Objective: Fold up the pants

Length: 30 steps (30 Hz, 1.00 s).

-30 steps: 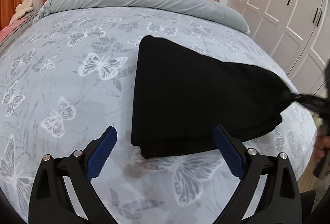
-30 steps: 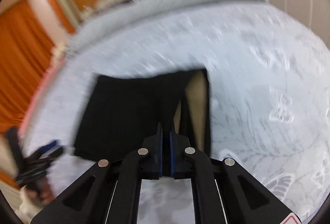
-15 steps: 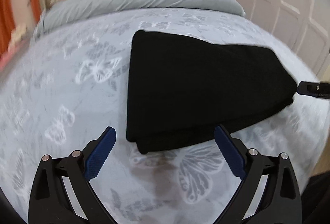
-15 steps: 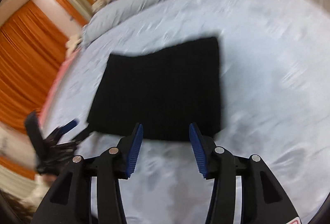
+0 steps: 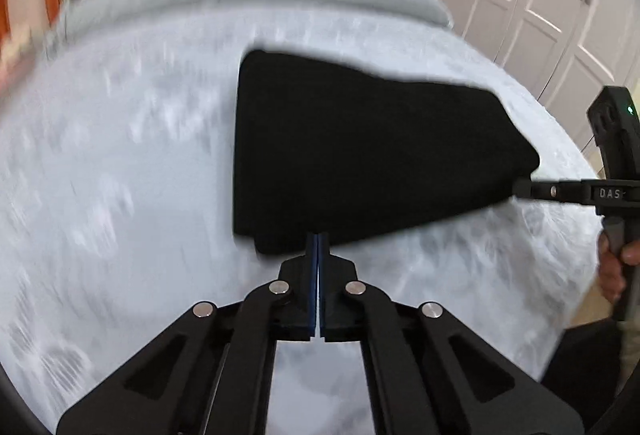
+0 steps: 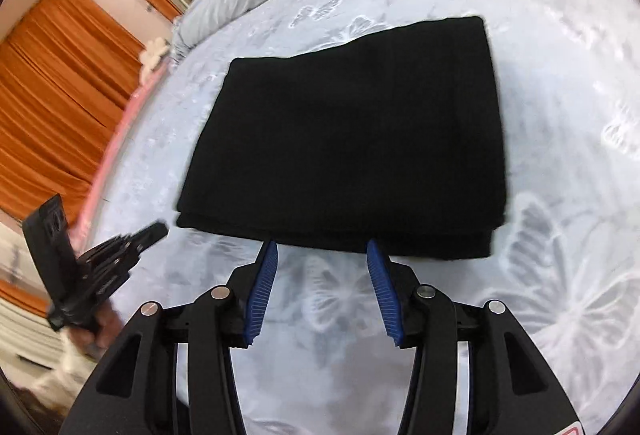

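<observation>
On the butterfly-print grey bed (image 6: 560, 83), the folded black knit pants (image 6: 352, 139) lie flat at twelve o'clock of both tongs. Left tongs (image 5: 318, 241) closed empty; right tongs (image 6: 322, 255) parted, empty. Smooth edges gently.

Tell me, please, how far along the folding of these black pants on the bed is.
Nearly finished, it seems. The black pants already lie on the bed as a flat, layered rectangle. Nothing is in hand: the left tongs are shut and empty at the near edge, and the right tongs stand open just short of it. At most a last fold or some smoothing remains.
</observation>
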Available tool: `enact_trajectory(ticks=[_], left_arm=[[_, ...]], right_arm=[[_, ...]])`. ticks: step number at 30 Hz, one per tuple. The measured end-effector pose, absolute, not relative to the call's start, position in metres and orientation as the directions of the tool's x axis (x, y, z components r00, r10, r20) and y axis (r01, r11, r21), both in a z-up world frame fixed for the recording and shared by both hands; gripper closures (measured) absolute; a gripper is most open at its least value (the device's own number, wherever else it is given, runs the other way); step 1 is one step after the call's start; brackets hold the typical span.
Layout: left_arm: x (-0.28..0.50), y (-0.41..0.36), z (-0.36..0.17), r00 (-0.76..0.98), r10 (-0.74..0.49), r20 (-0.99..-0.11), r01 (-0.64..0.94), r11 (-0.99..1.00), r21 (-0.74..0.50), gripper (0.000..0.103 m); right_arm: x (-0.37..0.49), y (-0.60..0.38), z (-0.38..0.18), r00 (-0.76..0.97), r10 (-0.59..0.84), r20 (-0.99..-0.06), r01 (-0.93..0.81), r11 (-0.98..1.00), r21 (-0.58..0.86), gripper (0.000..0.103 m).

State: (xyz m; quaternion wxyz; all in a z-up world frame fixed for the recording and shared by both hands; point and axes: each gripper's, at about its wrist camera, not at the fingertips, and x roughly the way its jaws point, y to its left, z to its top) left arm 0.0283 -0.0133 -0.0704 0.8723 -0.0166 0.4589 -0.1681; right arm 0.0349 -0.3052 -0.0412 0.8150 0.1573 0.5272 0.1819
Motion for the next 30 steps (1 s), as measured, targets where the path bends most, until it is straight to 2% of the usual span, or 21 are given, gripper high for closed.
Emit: enact_trajectory(ticks=[2, 4, 5, 6, 8, 11, 14, 18, 25, 26, 27, 28, 30], left_arm=[[0.026, 0.005, -0.078, 0.486, -0.333, -0.808, 0.217, 0.942, -0.258, 0.101], [0.020, 0.018, -0.070, 0.507, -0.335, -0.794, 0.208, 0.942, -0.264, 0.095], [0.017, 0.021, -0.065, 0.530, -0.319, -0.786, 0.205, 0.947, -0.246, 0.082], [0.013, 0.025, -0.057, 0.578, -0.280, -0.767, 0.191, 0.960, -0.206, 0.059], [0.007, 0.032, -0.046, 0.654, -0.213, -0.726, 0.158, 0.977, -0.144, 0.030], [0.006, 0.033, -0.041, 0.674, -0.176, -0.717, 0.152, 0.984, -0.098, 0.030], [0.003, 0.031, -0.043, 0.678, -0.144, -0.721, 0.147, 0.987, -0.059, 0.030], [0.002, 0.043, -0.043, 0.669, -0.157, -0.726, 0.142, 0.986, -0.082, 0.030], [-0.002, 0.064, -0.046, 0.663, -0.145, -0.734, 0.101, 0.989, -0.104, 0.030], [-0.002, 0.067, -0.047, 0.662, -0.142, -0.736, 0.091, 0.990, -0.109, 0.030], [-0.002, 0.069, -0.048, 0.662, -0.138, -0.737, 0.085, 0.990, -0.109, 0.030], [-0.002, 0.071, -0.049, 0.661, -0.131, -0.739, 0.076, 0.991, -0.107, 0.030], [-0.001, 0.075, -0.050, 0.660, -0.122, -0.741, 0.066, 0.992, -0.104, 0.030]], right_arm=[[0.036, -0.293, -0.043, 0.354, 0.475, -0.805, -0.157, 0.879, 0.450, 0.056], [0.029, -0.273, -0.037, 0.341, 0.505, -0.793, -0.240, 0.862, 0.446, 0.056], [0.028, -0.254, -0.032, 0.331, 0.530, -0.780, -0.296, 0.844, 0.448, 0.052], [0.029, -0.238, -0.031, 0.310, 0.567, -0.764, -0.330, 0.817, 0.473, 0.049], [0.038, -0.206, -0.039, 0.247, 0.662, -0.708, -0.339, 0.743, 0.577, 0.048], [0.057, -0.173, -0.056, 0.204, 0.732, -0.650, -0.282, 0.680, 0.677, 0.050], [0.072, -0.150, -0.073, 0.182, 0.753, -0.632, -0.229, 0.658, 0.717, 0.051], [0.086, -0.140, -0.092, 0.215, 0.775, -0.594, -0.110, 0.624, 0.774, 0.051], [0.099, -0.121, -0.088, 0.291, 0.771, -0.566, -0.136, 0.619, 0.774, 0.051], [0.102, -0.116, -0.087, 0.299, 0.767, -0.568, -0.146, 0.625, 0.766, 0.057], [0.104, -0.112, -0.088, 0.307, 0.761, -0.572, -0.153, 0.633, 0.759, 0.068], [0.105, -0.114, -0.090, 0.310, 0.752, -0.582, -0.158, 0.644, 0.748, 0.094], [0.103, -0.114, -0.084, 0.306, 0.750, -0.586, -0.165, 0.648, 0.744, 0.093]])
